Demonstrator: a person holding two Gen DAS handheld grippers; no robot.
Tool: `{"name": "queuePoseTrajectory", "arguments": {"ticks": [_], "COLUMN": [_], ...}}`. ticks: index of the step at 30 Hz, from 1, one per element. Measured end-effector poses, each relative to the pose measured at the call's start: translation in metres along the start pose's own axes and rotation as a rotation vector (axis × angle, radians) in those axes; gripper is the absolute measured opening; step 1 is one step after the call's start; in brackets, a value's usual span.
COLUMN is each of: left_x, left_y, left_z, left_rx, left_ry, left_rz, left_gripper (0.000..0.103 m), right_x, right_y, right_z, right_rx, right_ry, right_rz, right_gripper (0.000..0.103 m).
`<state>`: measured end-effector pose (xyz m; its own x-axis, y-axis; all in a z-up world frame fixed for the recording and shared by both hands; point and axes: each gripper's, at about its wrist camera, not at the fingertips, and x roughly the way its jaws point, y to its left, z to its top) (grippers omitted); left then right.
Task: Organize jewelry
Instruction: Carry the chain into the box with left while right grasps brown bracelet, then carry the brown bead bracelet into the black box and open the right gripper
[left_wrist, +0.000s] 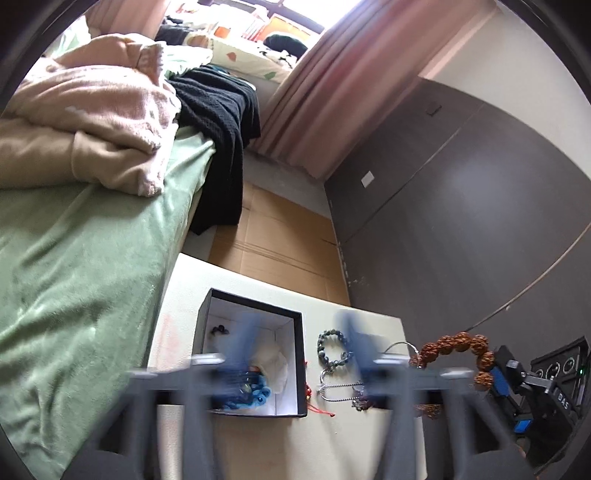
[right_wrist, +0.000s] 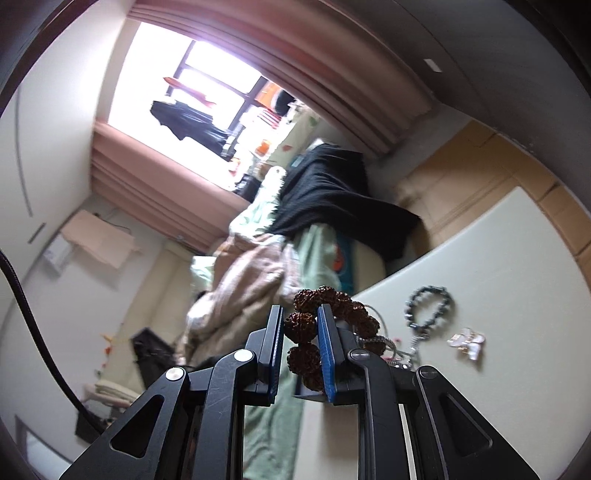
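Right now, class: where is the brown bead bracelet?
The brown bead bracelet is clamped in the right gripper, lifted above the white table, right of the grey bracelet.

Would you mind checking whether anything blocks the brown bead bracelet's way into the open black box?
Yes: the left gripper, its fingers spread, hovers over the black box, between its opening and the brown bead bracelet held by the right gripper.

Box (left_wrist: 207, 314) sits on the worktop (left_wrist: 369, 443), bed (left_wrist: 74, 277) to its left. Bead bracelet (left_wrist: 332, 349) and chain (left_wrist: 340, 391) lie on the worktop right of the box. Beads (left_wrist: 255, 395) lie in the box.
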<state>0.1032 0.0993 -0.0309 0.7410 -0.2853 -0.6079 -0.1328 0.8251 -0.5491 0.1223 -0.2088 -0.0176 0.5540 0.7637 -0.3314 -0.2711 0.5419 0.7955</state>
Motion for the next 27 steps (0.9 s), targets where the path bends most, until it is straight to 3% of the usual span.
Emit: {"name": "queuePoseTrajectory", "arguments": {"ticks": [3, 9, 16, 27], "left_x": [-0.01, -0.007, -0.011, -0.022], "left_y": [0.002, 0.008, 0.019, 0.036], "left_z": [0.003, 0.005, 0.01, 0.019], "left_rx": [-0.014, -0.036, -0.064, -0.109], "left_ry": [-0.05, -0.027, -0.055, -0.084], "left_rz": [0.003, 0.013, 0.038, 0.002], "left_gripper": [0.087, 0.087, 0.087, 0.087], "right_x": [-0.002, 0.01, 0.02, 0.028], "right_y": [0.006, 0.018, 0.038, 0.102], "right_z": [0.001, 0.002, 0.007, 0.024], "right_rx": [-0.016, -0.04, -0.064, -0.177], "right_ry": [-0.016, -0.006, -0.008, -0.014], "right_rz": [0.043, 0.056, 0.08, 0.091], "right_gripper": [0.02, 0.02, 0.02, 0.02]}}
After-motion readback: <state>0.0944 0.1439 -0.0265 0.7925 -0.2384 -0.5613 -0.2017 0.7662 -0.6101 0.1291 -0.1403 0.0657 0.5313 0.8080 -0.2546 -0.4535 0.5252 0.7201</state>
